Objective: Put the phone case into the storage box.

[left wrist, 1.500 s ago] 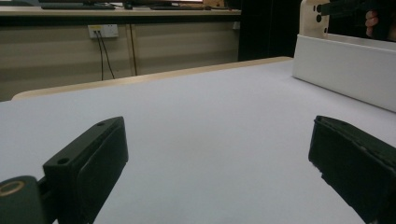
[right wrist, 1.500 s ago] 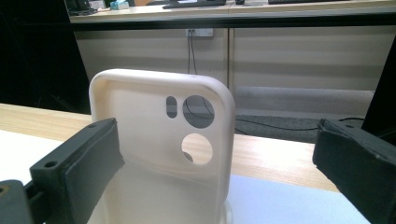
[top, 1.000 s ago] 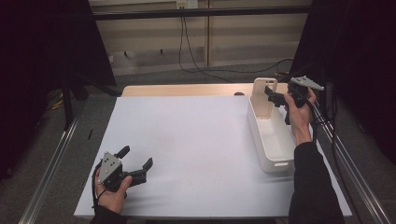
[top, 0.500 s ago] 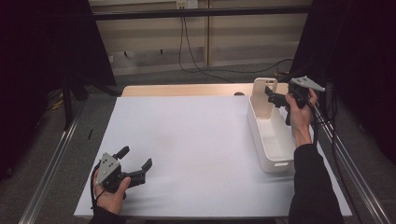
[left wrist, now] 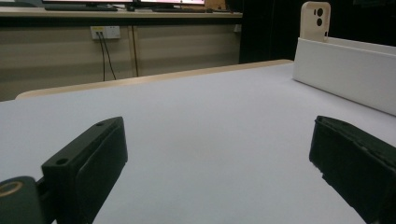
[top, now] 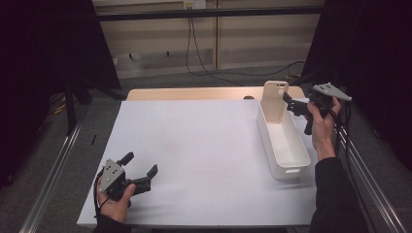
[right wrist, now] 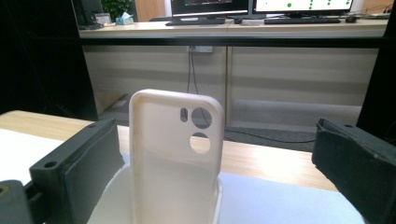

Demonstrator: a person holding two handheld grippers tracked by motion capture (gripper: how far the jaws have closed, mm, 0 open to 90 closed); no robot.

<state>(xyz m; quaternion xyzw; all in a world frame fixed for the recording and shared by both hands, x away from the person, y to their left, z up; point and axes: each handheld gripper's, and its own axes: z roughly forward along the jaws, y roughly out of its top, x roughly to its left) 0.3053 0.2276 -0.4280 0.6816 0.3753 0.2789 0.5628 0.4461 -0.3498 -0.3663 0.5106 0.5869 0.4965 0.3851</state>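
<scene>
A cream phone case (top: 274,101) stands upright at the far end of a white bin (top: 284,145) on the right side of the table. It also rises above the bin wall (left wrist: 345,65) as the phone case (left wrist: 315,21) in the left gripper view. My right gripper (top: 291,106) hovers just right of the case, jaws open, with the phone case (right wrist: 175,163) standing between them, untouched. My left gripper (top: 141,171) rests open near the table's front left, nothing between its jaws.
A white sheet (top: 204,150) covers the table; a wooden strip (top: 194,93) shows at its far edge. Metal rails run along both sides. Cables hang on the back wall, and a desk with monitors (right wrist: 261,7) stands beyond.
</scene>
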